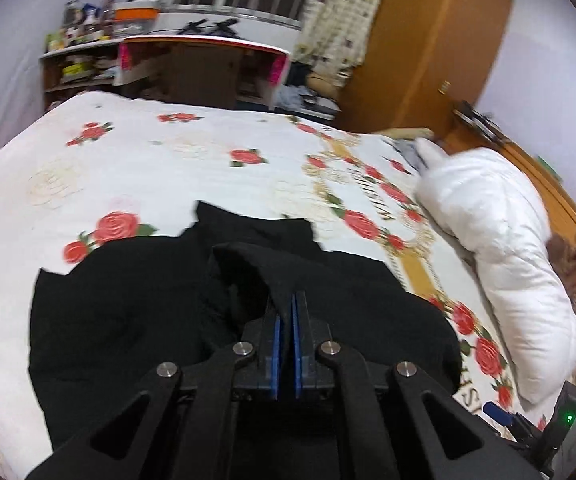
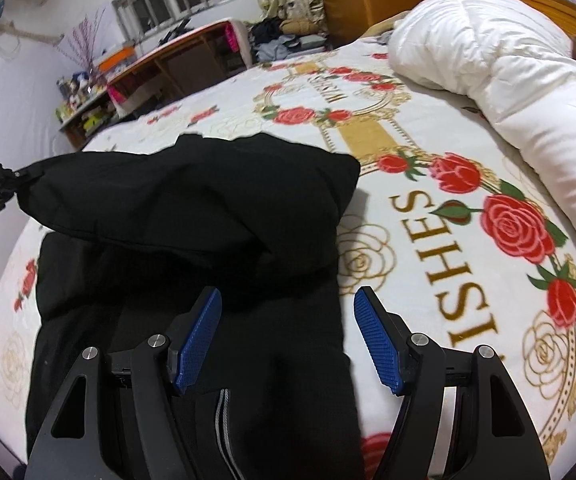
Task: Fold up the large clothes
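One flap of black garment [image 2: 191,200] pinched in closed left gripper [image 1: 286,300], lifted for folding; right gripper [image 2: 288,300] fingers wide apart, empty, hovering near.

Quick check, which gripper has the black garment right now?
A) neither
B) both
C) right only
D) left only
D: the left gripper has its jaws shut on a fold of the black garment, lifting that part off the bed, while the right gripper hangs over it with jaws wide apart and nothing pinched.
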`<state>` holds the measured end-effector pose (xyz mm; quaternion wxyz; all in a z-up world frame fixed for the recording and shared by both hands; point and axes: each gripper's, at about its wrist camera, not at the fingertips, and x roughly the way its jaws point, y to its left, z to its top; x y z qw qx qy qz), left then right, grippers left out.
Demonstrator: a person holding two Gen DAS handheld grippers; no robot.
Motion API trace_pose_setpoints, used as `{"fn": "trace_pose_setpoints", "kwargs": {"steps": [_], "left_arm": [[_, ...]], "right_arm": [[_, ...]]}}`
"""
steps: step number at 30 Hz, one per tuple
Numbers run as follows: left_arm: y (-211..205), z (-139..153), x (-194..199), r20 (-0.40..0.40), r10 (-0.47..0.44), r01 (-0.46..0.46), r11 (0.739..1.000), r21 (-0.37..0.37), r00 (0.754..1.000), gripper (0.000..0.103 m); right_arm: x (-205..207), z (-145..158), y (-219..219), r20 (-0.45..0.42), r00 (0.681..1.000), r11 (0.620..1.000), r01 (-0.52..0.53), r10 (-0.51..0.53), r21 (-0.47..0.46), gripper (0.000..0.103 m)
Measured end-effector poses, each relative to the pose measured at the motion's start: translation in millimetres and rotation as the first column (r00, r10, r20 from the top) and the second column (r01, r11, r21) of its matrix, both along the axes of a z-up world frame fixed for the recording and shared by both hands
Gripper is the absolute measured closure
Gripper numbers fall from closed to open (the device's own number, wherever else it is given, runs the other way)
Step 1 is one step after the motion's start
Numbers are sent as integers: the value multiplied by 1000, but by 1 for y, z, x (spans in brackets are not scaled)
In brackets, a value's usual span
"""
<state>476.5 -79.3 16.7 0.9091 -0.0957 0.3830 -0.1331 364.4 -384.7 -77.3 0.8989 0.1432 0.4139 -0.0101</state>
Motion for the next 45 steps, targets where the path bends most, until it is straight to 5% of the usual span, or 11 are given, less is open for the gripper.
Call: {"fn": "trace_pose_setpoints", "kwargs": {"steps": [5,9,14,21,24,26,29,31,38,41,45], "left_arm": [[27,-33,3,-32,59,-58,997,48,998,98],[43,-80,5,-134,101,-86,990,112,986,98],[32,-113,-1,-165,90,-53,974,220,982,97],[27,-113,-7,-163,65,-20,964,266,984,93],[31,-100,-12,-143,57,-18,966,257,988,73],[37,-84,-15,-92,78,-53,968,246,993,38],[38,-59,-16,-8,104,-99,969,228,995,29],[32,-53,-8,-27,70,-64,982,178,997,21],[0,-101,20,-151,74,-21,946,323,986,21],[8,-124,17,-216,92,-28,958,286,972,18],[6,-133,15,-209,88,-20,951,307,974,18]], "right_arm": [[19,-13,3,-33,999,1000,18,-19,-17,34],[33,-18,-13,-30,996,996,86,-85,33,34],[64,-26,-22,-72,992,994,107,-105,12,34],[93,-42,-19,-145,987,996,66,-75,-64,34],[89,-23,-10,-88,994,989,52,-64,-136,34],[87,-7,0,-22,1000,988,12,-16,-157,34],[93,8,20,-2,999,984,-54,55,-167,34],[101,7,33,-9,996,981,-89,89,-171,34],[123,-27,49,-104,990,976,-118,100,-185,34],[124,-36,49,-114,988,969,-129,107,-210,29],[128,-45,49,-133,986,971,-128,102,-203,27]]}}
